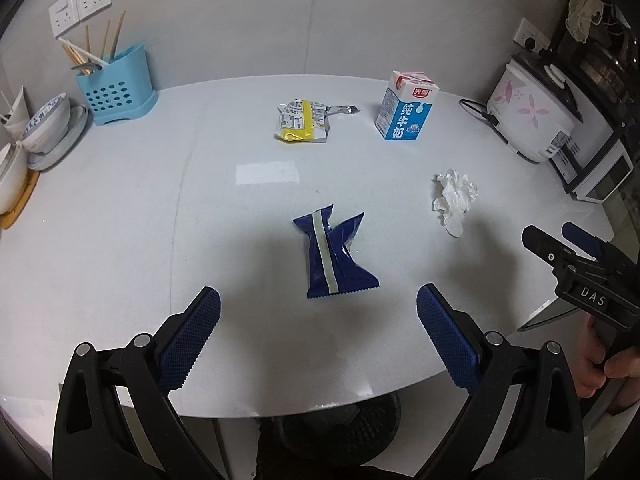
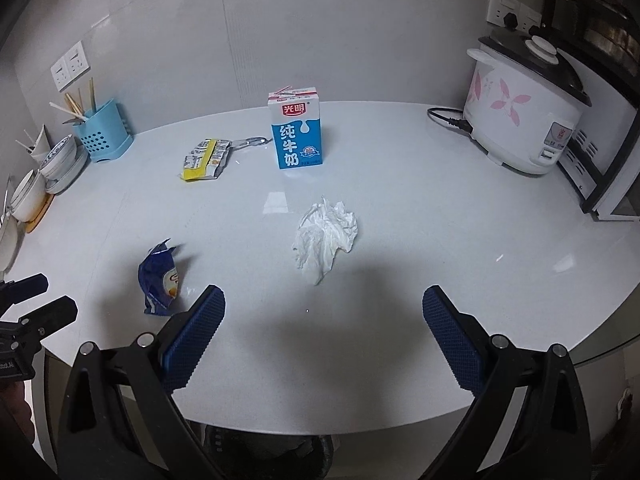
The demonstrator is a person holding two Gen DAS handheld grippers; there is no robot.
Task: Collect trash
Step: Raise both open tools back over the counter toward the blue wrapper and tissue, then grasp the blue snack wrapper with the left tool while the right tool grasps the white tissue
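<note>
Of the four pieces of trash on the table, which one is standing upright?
The blue-and-white milk carton stands upright. The blue wrapper, the yellow wrapper and the crumpled tissue all lie on the table.

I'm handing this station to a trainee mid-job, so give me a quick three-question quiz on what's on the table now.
1. True or false: the left gripper is shut on the blue wrapper.
2. Which piece of trash stands upright? A) tissue B) milk carton C) yellow wrapper
3. Fill in: the right gripper points most directly at the ____.

Key: 1. False; its jaws stand open, with the wrapper lying on the table ahead of them. 2. B. 3. tissue.
</note>
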